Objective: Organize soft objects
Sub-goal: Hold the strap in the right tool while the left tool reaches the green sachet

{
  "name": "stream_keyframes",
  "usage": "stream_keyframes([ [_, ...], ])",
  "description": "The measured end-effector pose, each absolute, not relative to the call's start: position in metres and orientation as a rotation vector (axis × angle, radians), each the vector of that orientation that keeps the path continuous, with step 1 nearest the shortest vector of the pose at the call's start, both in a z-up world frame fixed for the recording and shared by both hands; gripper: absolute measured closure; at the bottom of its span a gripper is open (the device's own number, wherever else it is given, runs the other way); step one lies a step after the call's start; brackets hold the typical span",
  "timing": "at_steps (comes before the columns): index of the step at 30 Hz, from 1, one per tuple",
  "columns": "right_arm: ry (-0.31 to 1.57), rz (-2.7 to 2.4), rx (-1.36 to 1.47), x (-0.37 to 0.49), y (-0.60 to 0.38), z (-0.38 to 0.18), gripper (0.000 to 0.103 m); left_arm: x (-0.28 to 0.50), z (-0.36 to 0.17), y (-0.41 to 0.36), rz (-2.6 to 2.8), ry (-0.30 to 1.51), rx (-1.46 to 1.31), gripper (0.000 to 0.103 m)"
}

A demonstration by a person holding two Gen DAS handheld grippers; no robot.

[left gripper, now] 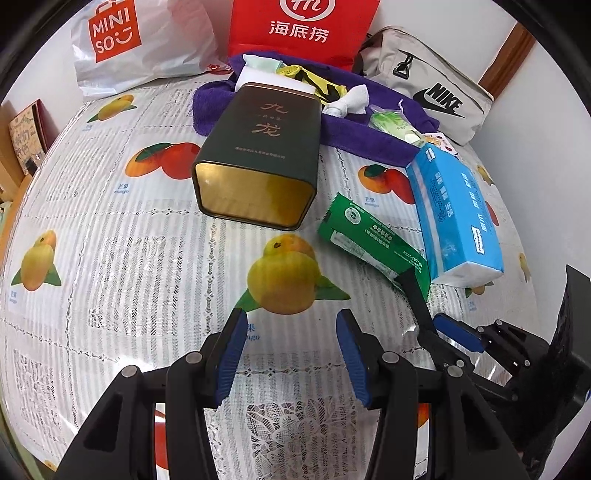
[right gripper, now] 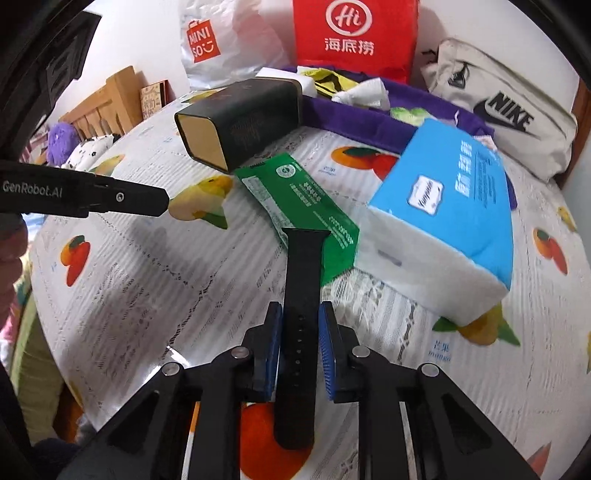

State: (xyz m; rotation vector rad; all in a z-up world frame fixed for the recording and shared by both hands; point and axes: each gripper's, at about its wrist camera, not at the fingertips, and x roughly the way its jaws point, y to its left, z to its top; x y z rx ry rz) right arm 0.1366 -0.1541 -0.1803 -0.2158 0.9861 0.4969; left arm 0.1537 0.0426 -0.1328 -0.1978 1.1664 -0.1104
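My right gripper (right gripper: 300,314) is shut on a black watch strap (right gripper: 301,280), held above the table with its far end over a green packet (right gripper: 306,206). In the left wrist view the right gripper (left gripper: 430,325) holds the strap (left gripper: 415,291) at the right. My left gripper (left gripper: 291,325) is open and empty over the fruit-print tablecloth (left gripper: 129,258). A dark tin box (left gripper: 258,155) lies on its side with its open mouth toward me. A blue tissue pack (left gripper: 454,218) lies right of the green packet (left gripper: 369,236). A purple towel (left gripper: 354,133) behind carries small soft items.
A Miniso bag (left gripper: 122,44), a red paper bag (left gripper: 299,29) and a grey Nike pouch (left gripper: 432,88) stand along the back wall. A wooden rack (right gripper: 107,103) and plush toys (right gripper: 62,144) sit beyond the table's left edge.
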Motion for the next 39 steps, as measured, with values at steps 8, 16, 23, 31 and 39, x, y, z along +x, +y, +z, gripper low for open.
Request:
stream_keyframes([
  [8,0.960,0.485,-0.209,0.137,-0.153,-0.183,0.082,0.155,-0.138,0.035,-0.137,1.176,-0.213,0.055],
  [16,0.975,0.528,-0.157,0.128,-0.169,-0.172,0.083,0.166,-0.140,0.022,-0.154,1.179,-0.258,0.055],
  [23,0.967,0.520,-0.164,0.118,-0.200,-0.165,0.083,0.185,-0.143,-0.008,-0.151,1.190,-0.281,0.053],
  [31,0.987,0.496,-0.130,0.119,-0.236,-0.172,0.083,0.211,-0.157,-0.031,-0.005,1.218,-0.363,0.042],
  [39,1.006,0.498,-0.101,0.128,-0.250,-0.178,0.083,0.232,-0.159,-0.038,0.111,1.207,-0.415,0.040],
])
